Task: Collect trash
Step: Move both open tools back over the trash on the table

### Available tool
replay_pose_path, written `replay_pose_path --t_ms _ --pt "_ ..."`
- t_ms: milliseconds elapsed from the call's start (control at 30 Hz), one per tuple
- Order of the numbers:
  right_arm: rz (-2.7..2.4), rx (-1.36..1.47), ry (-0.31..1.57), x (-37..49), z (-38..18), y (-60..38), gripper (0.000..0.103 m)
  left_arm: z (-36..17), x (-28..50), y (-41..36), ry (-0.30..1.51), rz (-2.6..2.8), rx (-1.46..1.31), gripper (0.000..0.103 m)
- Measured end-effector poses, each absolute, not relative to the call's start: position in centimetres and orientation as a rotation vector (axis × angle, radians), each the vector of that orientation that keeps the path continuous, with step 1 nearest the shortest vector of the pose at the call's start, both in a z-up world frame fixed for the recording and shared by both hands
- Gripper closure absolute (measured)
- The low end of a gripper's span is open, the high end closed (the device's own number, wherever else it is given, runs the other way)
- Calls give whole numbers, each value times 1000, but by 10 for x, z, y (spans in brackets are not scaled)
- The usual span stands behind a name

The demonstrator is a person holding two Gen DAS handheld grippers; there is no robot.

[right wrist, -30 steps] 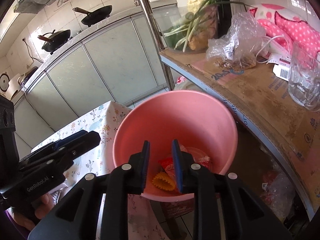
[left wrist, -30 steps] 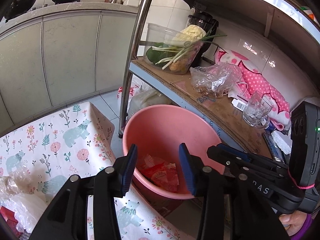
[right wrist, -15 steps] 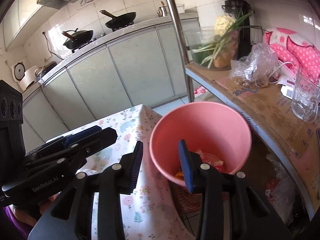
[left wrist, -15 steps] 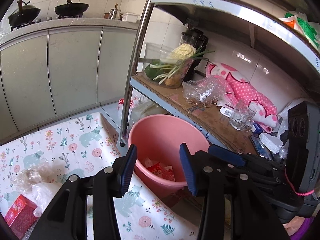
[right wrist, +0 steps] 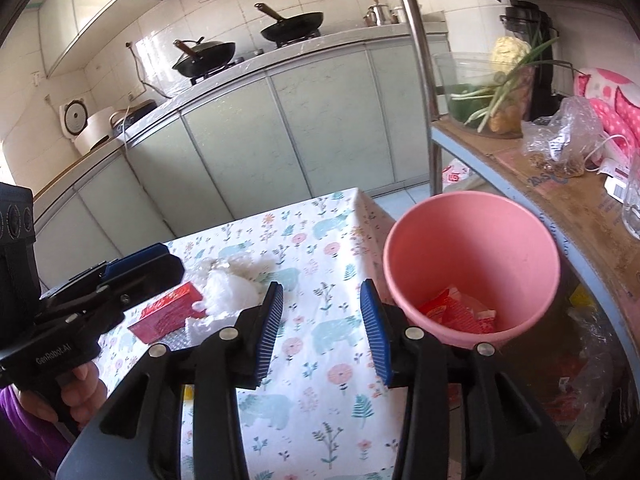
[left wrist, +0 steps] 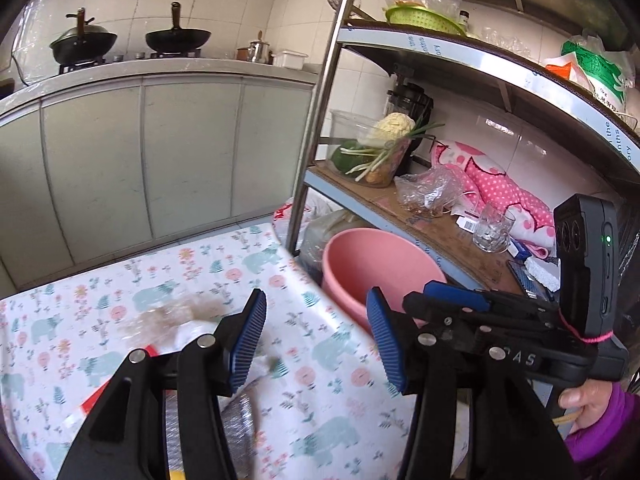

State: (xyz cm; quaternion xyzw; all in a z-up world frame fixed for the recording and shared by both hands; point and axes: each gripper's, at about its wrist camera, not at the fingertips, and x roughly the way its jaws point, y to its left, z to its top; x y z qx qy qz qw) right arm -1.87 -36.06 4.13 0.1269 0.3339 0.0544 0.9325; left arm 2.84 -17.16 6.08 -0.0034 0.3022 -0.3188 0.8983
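Observation:
A pink bin stands off the table's right edge with red wrappers at its bottom; it also shows in the left wrist view. My right gripper is open and empty above the floral tablecloth, left of the bin. My left gripper is open and empty over the table. Crumpled clear plastic and a red box lie on the cloth; in the left wrist view the plastic is blurred, partly behind my left finger.
A metal rack stands right of the bin, holding a bowl of vegetables, a plastic bag and a glass. Kitchen cabinets with pans on the counter run behind the table.
Both grippers pulled back and up from over the bin toward the table. The right gripper opened wide after dropping what it held into the bin. The trash on the table came into view.

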Motion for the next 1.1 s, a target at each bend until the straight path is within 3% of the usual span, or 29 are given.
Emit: replay_pose_path --t_ms 600,1100 --pt "215 273 759 -15 22 -317 62 12 22 -14 747 -344 -32 51" --pt "254 237 832 4 10 -290 62 -33 60 -7 852 -379 105 51"
